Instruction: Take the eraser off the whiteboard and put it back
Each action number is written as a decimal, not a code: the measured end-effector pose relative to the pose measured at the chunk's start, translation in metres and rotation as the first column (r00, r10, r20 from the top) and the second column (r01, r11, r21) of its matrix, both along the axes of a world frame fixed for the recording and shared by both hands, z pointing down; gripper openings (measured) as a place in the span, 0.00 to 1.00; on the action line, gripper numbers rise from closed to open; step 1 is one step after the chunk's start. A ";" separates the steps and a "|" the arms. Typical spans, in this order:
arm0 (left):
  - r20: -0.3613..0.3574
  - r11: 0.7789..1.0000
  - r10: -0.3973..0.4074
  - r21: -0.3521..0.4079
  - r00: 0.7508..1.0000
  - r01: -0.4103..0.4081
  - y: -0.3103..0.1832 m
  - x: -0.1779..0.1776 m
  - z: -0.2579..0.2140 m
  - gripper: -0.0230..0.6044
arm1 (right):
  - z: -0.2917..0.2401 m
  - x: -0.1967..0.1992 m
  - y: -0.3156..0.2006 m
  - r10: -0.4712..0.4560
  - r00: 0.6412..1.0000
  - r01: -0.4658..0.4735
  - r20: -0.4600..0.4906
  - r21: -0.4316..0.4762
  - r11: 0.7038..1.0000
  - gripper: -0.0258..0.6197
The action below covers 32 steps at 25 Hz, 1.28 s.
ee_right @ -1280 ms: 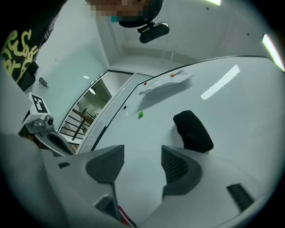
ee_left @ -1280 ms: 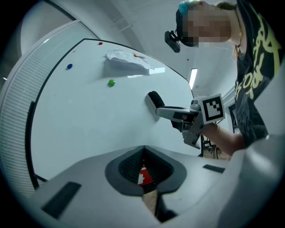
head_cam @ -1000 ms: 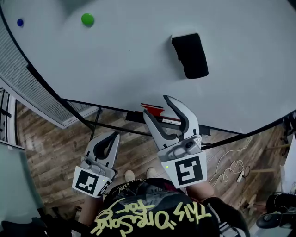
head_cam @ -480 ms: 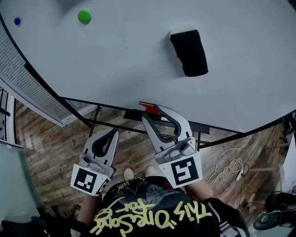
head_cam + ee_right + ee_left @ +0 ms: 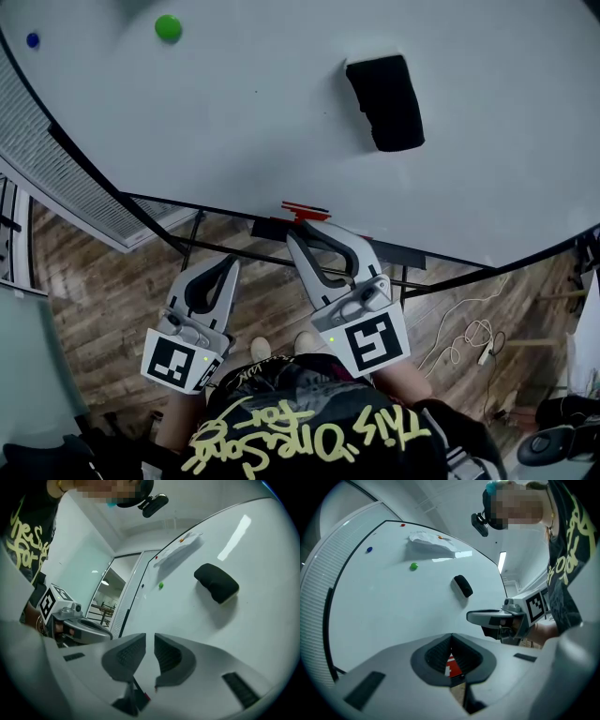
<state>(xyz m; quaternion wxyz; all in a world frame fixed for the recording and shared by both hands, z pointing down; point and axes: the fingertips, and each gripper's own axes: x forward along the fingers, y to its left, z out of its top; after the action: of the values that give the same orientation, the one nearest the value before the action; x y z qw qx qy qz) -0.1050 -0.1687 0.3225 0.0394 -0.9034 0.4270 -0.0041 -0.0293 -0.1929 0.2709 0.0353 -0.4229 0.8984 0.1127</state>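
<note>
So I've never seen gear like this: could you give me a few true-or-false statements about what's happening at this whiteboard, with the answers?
1. The black eraser is sitting on the whiteboard. True.
2. The right gripper is holding the eraser. False: its jaws have just been closing, with only a narrow gap left and nothing between them. The eraser is further up the board, apart from the gripper.
3. The left gripper has its jaws together and holds nothing. True.
4. The green magnet touches the eraser. False: it sits well apart, off to the eraser's left in the head view.
</note>
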 end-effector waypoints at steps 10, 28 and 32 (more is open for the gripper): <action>0.004 1.000 -0.005 0.005 1.000 0.005 -0.002 0.002 -0.001 0.05 | 0.008 -0.005 0.002 -0.041 0.999 0.041 0.009 -0.013 0.999 0.10; -0.005 1.000 -0.014 0.014 1.000 0.014 -0.002 -0.001 -0.006 0.05 | 0.017 -0.014 0.008 -0.094 0.995 0.096 0.034 -0.040 0.995 0.07; -0.002 1.000 -0.010 0.013 1.000 0.010 -0.003 0.000 -0.004 0.05 | 0.018 -0.016 0.010 -0.100 0.994 0.101 0.035 -0.036 0.994 0.06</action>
<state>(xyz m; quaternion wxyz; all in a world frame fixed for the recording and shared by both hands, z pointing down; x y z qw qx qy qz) -0.1048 -0.1712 0.3182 0.0450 -0.9009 0.4317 -0.0005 -0.0451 -0.1830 0.2885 0.0477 -0.3795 0.9199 0.0866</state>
